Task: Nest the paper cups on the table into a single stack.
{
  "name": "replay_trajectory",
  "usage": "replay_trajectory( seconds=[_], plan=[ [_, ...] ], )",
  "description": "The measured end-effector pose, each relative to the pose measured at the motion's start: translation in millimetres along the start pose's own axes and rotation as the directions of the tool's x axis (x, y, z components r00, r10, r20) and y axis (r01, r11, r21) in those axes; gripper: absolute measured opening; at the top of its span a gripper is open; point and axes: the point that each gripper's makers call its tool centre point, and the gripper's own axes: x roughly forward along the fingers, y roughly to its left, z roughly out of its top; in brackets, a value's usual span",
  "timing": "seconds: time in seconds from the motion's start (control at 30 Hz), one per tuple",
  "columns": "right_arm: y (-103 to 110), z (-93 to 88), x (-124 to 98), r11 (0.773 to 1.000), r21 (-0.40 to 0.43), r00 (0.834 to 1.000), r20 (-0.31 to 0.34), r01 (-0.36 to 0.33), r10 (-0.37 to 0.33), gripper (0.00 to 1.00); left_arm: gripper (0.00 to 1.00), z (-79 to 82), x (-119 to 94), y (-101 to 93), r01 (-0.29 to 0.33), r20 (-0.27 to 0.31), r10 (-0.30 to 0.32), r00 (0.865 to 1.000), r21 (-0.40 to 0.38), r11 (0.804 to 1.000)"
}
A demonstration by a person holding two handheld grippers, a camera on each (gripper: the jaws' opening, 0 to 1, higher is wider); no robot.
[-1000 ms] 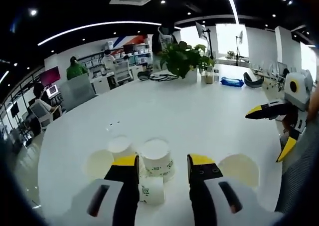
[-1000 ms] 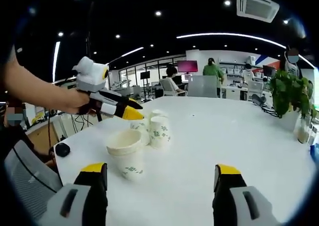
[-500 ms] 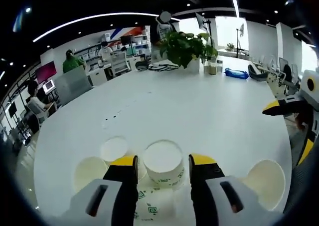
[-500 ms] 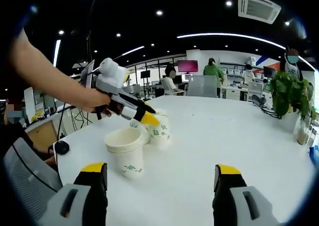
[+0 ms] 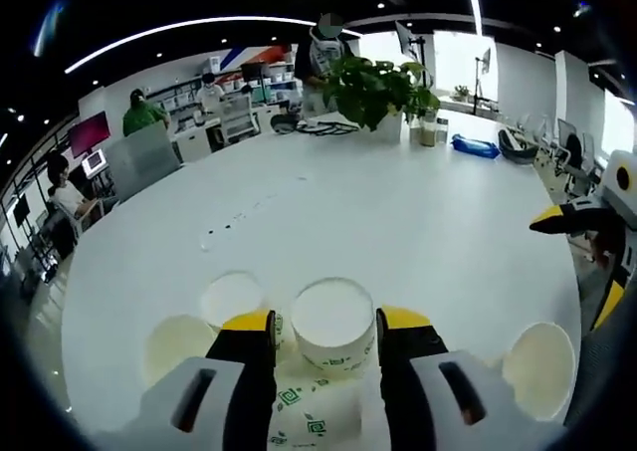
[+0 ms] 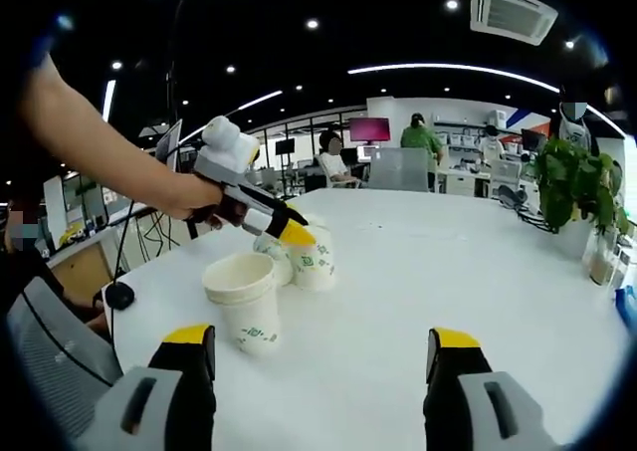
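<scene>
Since a second ago the left hand-held gripper has dropped closer over the cluster of paper cups, and its yellow-tipped jaws now stand on either side of the front paper cup, narrow but not plainly pressing its wall; I cannot tell whether it grips. That cup seems to sit on a cup lying on its side, its green logo showing between the jaws. Two more upright cups stand just behind and left of the front cup, and a lone cup stands well off to its right on the white surface. The right hand-held gripper hangs back with jaws wide and nothing between them, likely waiting near the lone cup.
</scene>
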Motion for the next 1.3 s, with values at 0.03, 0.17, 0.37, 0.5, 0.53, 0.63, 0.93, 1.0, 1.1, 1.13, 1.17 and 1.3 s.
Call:
replay_trajectory(
  seconds=[0.03,0.17,0.37,0.5,0.53,0.63,0.93,1.0,1.1,1.13,1.17,1.3],
  plan=[
    [0,-0.4,0,1.0,0.0,1.0,-0.003,0.0,0.0,0.88,0.38,0.8,0,-1.1,0.001,0.0,-0.001,1.0,0.004,1.0],
    [1,-1.8,0,1.0,-0.007,1.0,-0.008,-0.002,0.002,0.88,0.39,2.3,4,-2.4,0.008,-0.005,-0.008,1.0,0.015,1.0],
    [1,-2.1,-1,0.999,-0.033,1.0,-0.015,-0.001,0.001,0.88,0.37,-4.8,12,-1.9,0.008,-0.033,-0.007,0.999,0.038,0.999],
    [0,-3.6,0,0.999,-0.04,1.0,-0.023,0.002,-0.003,0.88,0.37,-5.8,16,-2.5,0.015,-0.033,-0.013,0.999,0.05,0.999],
    [0,-3.8,0,0.999,-0.041,1.0,-0.024,0.002,-0.003,0.88,0.37,-5.4,17,-2.3,0.014,-0.029,-0.013,1.0,0.05,0.999],
    [-1,-4.7,1,0.999,-0.04,1.0,-0.023,0.005,-0.006,0.87,0.39,-4.2,19,-7.4,0.02,-0.032,-0.018,0.999,0.056,0.998],
    [-2,-4.7,0,0.999,-0.037,1.0,-0.027,0.011,-0.012,0.86,0.36,-5.0,18,-9.8,0.021,-0.03,-0.02,0.999,0.038,0.999],
    [-1,-4.4,0,0.999,-0.037,1.0,-0.026,0.009,-0.01,0.86,0.36,-4.1,19,-9.9,0.027,-0.025,-0.027,0.999,0.031,0.999],
    [-1,-4.0,0,0.999,-0.04,1.0,-0.025,0.008,-0.009,0.86,0.35,-1.7,17,-8.6,0.021,-0.015,-0.02,1.0,0.039,0.999],
    [0,-3.5,0,0.999,-0.039,1.0,-0.023,0.008,-0.009,0.86,0.35,0.9,15,-9.5,0.02,-0.009,-0.019,1.0,0.04,0.999],
    [0,-3.4,0,0.999,-0.039,1.0,-0.022,0.008,-0.009,0.86,0.35,1.4,16,-8.3,0.017,-0.006,-0.017,1.0,0.042,0.999],
    [-2,-1.8,-1,0.999,-0.035,1.0,-0.016,0.012,-0.012,0.86,0.35,10.7,9,-8.6,0.012,0.015,-0.013,1.0,0.031,0.999]
  ],
)
